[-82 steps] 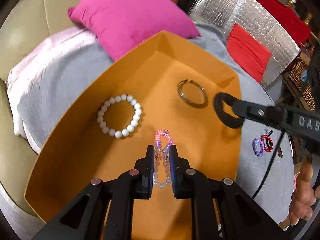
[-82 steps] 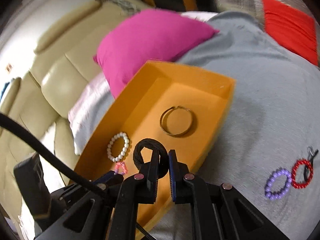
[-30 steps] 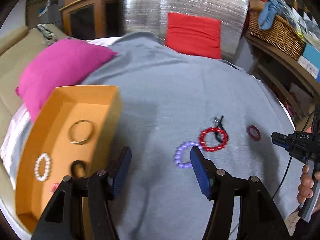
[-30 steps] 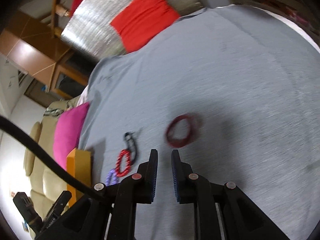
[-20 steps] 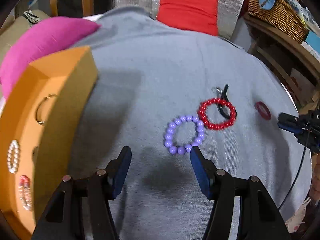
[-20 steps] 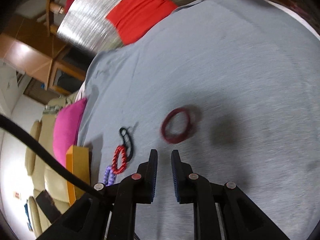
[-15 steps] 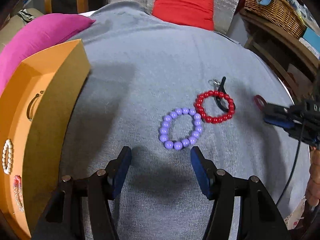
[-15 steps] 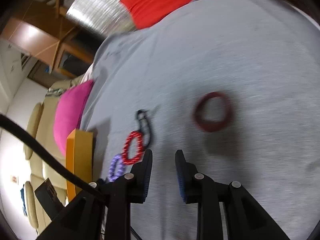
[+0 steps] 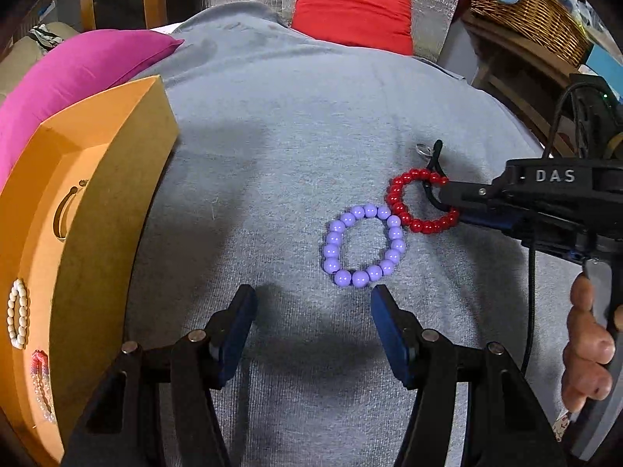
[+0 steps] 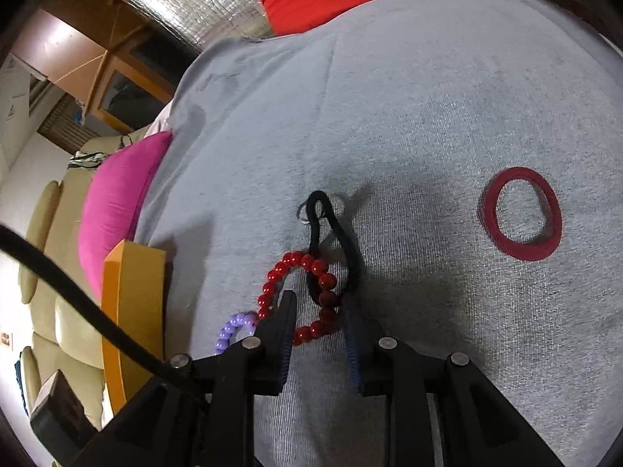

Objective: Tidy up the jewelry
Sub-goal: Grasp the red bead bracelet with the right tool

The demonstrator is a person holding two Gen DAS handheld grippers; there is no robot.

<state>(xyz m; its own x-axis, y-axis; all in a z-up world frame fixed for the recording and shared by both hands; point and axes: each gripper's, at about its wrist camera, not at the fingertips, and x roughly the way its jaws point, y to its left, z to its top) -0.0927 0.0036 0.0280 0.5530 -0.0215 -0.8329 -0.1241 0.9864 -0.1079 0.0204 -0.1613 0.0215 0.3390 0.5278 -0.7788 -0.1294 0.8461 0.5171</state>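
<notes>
Left wrist view: the left hand-held gripper (image 9: 313,321) hangs wide and empty, the purple bead bracelet (image 9: 364,250) on grey cloth just ahead of its tips; the orange tray (image 9: 93,179) sits off to its left.

Right wrist view: the right hand-held gripper (image 10: 317,321) — jaws narrow and closing — straddles the red bead bracelet (image 10: 301,297), with a black cord (image 10: 331,241) lying across it. Pickup step; next, likely pinch beads only.

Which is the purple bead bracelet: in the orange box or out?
Out: the purple bead bracelet lies on grey cloth, beside the orange box.
</notes>
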